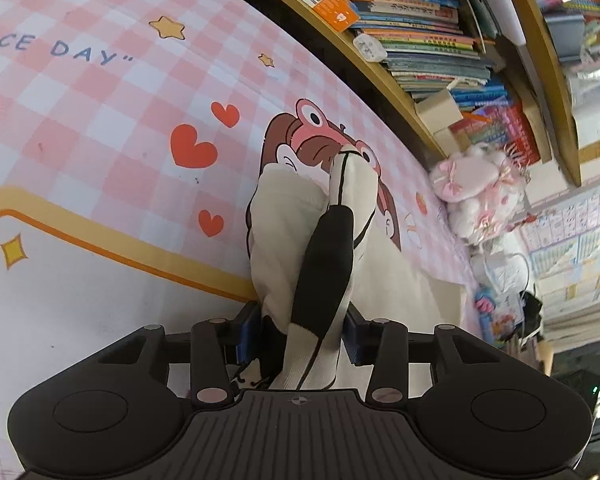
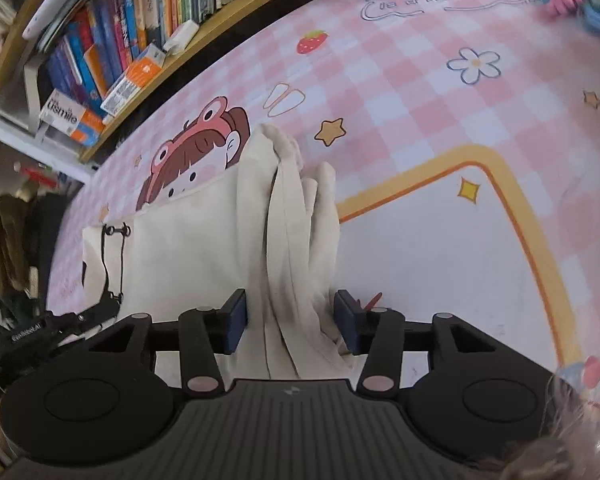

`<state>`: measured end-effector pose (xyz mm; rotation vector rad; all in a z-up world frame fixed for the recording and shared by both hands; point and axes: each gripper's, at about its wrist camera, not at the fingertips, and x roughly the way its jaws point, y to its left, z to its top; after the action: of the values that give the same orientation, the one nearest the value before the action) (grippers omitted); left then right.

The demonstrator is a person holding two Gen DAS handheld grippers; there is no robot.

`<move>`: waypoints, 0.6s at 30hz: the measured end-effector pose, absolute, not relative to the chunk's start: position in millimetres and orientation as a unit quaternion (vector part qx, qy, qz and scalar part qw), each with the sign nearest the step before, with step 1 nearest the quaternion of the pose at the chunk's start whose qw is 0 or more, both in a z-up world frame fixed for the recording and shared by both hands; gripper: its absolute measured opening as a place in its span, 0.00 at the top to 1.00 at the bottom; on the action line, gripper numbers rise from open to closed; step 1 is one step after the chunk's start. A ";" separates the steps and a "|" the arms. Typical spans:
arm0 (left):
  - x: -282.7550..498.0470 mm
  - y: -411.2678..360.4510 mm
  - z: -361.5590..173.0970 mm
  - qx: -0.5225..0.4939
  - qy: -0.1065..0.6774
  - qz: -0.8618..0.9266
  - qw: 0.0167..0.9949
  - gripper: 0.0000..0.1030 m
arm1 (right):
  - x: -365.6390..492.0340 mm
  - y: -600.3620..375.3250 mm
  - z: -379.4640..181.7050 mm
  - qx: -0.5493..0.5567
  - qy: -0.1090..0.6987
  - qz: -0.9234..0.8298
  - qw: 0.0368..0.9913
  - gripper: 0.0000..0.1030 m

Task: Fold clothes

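Closest to me, my left gripper has its blue pads pressed in on a bunched fold of the cream garment, where a black panel runs up the cloth. My right gripper has a thick gather of the same cream garment between its pads; the pads sit against the cloth on both sides, clamped on it. Beyond my fingers the rest of the garment lies spread on the pink checked mat, its black drawstring showing at the left. Past that, a cartoon frog-hat girl is printed on the mat. Farthest off stands a bookshelf and a pink plush toy.
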<state>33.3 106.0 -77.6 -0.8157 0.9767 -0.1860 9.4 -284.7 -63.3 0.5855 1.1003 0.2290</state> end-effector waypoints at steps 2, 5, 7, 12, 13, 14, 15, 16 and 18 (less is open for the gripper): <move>35.0 104.1 -78.1 -0.386 0.453 -0.086 0.799 0.62 | 11.4 -279.7 -62.4 0.263 0.515 0.114 0.808 0.55; 37.3 97.0 -76.2 -0.365 0.458 -0.085 0.807 0.70 | 14.0 -270.6 -61.8 0.242 0.514 0.124 0.813 0.65; 36.3 94.7 -74.8 -0.359 0.457 -0.087 0.809 0.78 | 13.6 -265.6 -61.4 0.225 0.513 0.129 0.818 0.71; 30.2 94.8 -64.4 -0.363 0.441 -0.095 0.815 0.81 | 8.8 -263.4 -52.8 0.207 0.495 0.138 0.833 0.78; 29.3 94.6 -63.5 -0.363 0.441 -0.094 0.815 0.81 | 7.8 -264.1 -51.1 0.207 0.491 0.140 0.835 0.78; 28.4 94.3 -63.1 -0.363 0.441 -0.093 0.816 0.81 | 7.1 -264.8 -49.7 0.208 0.489 0.142 0.836 0.78; 27.0 93.6 -62.5 -0.363 0.440 -0.092 0.816 0.81 | 6.8 -265.6 -48.8 0.209 0.488 0.143 0.835 0.79; 25.4 92.7 -62.0 -0.364 0.440 -0.090 0.816 0.81 | 6.6 -266.3 -48.3 0.210 0.488 0.144 0.835 0.79; 22.4 91.0 -60.5 -0.365 0.438 -0.087 0.817 0.81 | 6.2 -267.8 -47.2 0.211 0.488 0.146 0.834 0.79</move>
<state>22.4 91.0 -60.4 -0.7793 0.9344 -0.1863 6.2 -267.8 -47.2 0.4474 1.0332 0.3095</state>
